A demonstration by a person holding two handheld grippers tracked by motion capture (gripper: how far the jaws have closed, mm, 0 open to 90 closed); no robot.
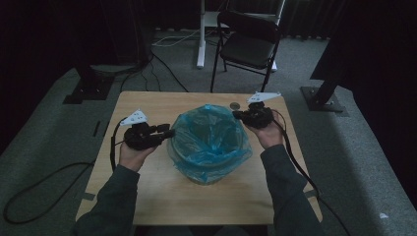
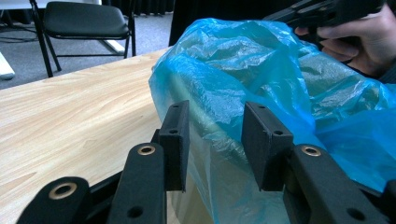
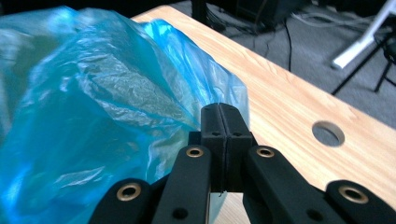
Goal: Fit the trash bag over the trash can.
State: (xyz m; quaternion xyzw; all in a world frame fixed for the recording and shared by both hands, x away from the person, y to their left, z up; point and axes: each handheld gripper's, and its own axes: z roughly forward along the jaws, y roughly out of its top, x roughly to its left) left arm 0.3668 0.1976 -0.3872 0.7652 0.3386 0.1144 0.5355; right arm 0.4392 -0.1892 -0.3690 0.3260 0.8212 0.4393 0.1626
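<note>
The left gripper (image 1: pixel 169 133) sits at the left edge of the blue bag (image 1: pixel 209 140) lining the bin mid-table — jaws apart, astride the rim film without pinching it. At the far-right rim, the right gripper (image 1: pixel 237 115) has its jaws pressed together on a fold of bag, so the loose left edge — straight ahead of the left fingers (image 2: pixel 176 140) — likely wants gripping next.

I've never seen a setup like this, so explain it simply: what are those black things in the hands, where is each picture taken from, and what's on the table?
A person holds a handheld gripper in each hand: the left gripper and the right gripper. The high view looks down on the wooden table. The other two pictures come from cameras riding on each gripper, looking along its black jaws. On the table stands a bin lined with a blue bag. The left jaws stand open around the bag's edge, not yet pressing it. The right jaws are closed together at the bag's far edge; whether they pinch plastic is unclear.
</note>
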